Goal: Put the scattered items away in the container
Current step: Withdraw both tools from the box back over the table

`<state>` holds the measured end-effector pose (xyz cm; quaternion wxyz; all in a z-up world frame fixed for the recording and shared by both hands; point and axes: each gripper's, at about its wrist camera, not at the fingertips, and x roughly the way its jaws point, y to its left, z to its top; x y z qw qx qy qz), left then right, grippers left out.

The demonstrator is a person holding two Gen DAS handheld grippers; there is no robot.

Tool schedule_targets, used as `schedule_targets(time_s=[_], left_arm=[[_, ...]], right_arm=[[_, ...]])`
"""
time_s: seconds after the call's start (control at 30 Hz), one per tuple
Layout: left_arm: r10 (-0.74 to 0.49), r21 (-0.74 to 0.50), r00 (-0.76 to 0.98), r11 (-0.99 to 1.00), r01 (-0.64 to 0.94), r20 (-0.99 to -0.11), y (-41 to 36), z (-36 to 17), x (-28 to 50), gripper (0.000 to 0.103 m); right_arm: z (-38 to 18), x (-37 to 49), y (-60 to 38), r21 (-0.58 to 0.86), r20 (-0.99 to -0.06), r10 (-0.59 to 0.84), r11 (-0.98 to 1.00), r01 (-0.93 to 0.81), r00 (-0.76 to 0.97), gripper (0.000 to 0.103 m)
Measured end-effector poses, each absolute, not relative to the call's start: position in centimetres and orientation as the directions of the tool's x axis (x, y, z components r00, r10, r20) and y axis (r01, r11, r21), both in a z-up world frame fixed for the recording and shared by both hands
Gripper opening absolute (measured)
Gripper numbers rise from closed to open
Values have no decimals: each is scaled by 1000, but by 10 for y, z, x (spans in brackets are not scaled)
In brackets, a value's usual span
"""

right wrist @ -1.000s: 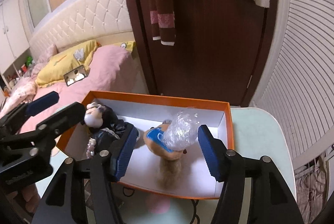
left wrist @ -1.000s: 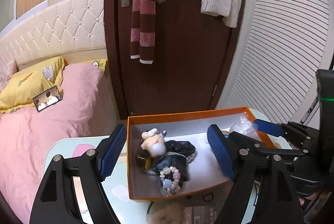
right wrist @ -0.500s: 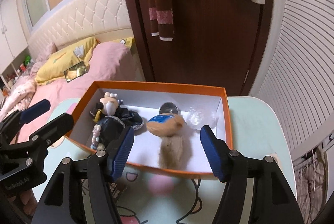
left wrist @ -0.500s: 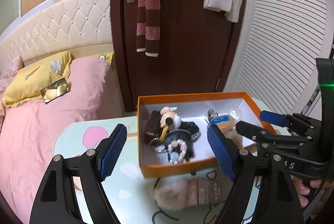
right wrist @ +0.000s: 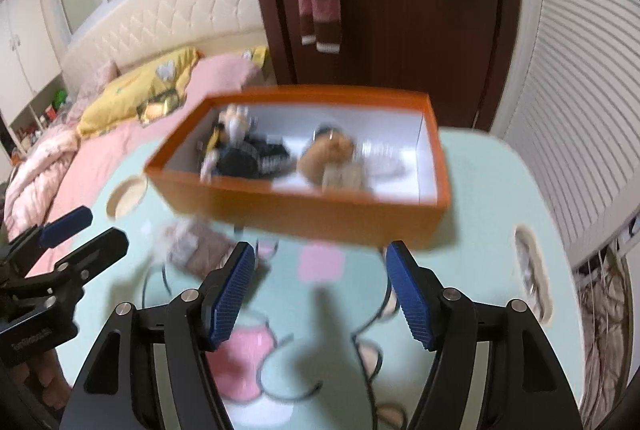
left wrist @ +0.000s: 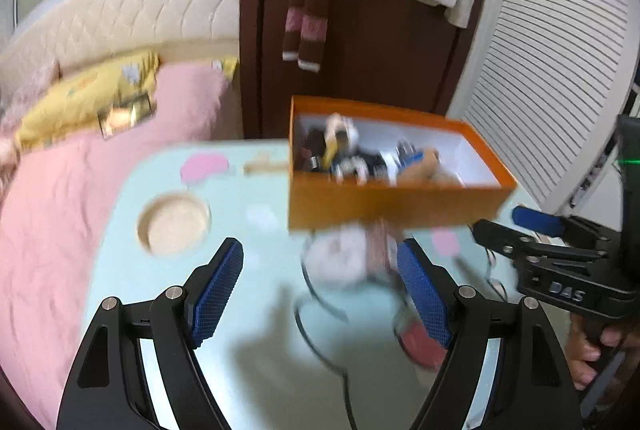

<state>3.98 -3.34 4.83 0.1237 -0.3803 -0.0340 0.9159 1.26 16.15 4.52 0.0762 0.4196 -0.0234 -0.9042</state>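
Left wrist view: left gripper stands wide, empty, over the table; a blurred fluffy item lies at the orange box's near wall. Right gripper, empty, is opening before that box, its toys smeared.

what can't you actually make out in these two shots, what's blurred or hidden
- Fluffy item in front of the orange box, left wrist view: motion blur, and the box hides its far end; what it is cannot be told.
- Same item, right wrist view: blurred.
- Box contents: smeared, details unreadable.
- Table print: partly hidden by the right gripper, whose jaws are opening on nothing.
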Motion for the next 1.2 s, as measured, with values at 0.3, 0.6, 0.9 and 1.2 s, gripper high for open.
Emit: schedule_targets(time_s=[0.3,0.6,0.9,1.2], left_arm=[[154,-78,-642,-986,-145,-751,-38,11,55,79],[89,-6,-614,-991,-135,-784,-34,-13,57,95],[91,-10,-605,-991,-135,-791,-33,-16,53,103],[91,-10,-605,-991,-135,-791,-33,-16,53,103]], right_arm=[[11,23,155,75,-831,-101,-995,70,-546,82],[-5,23,153,19,-842,-42,-999,49,-537,103],[-8,26,155,14,-832,-45,-998,61,-553,103],[-8,27,154,13,-830,-45,-998,62,-556,103]])
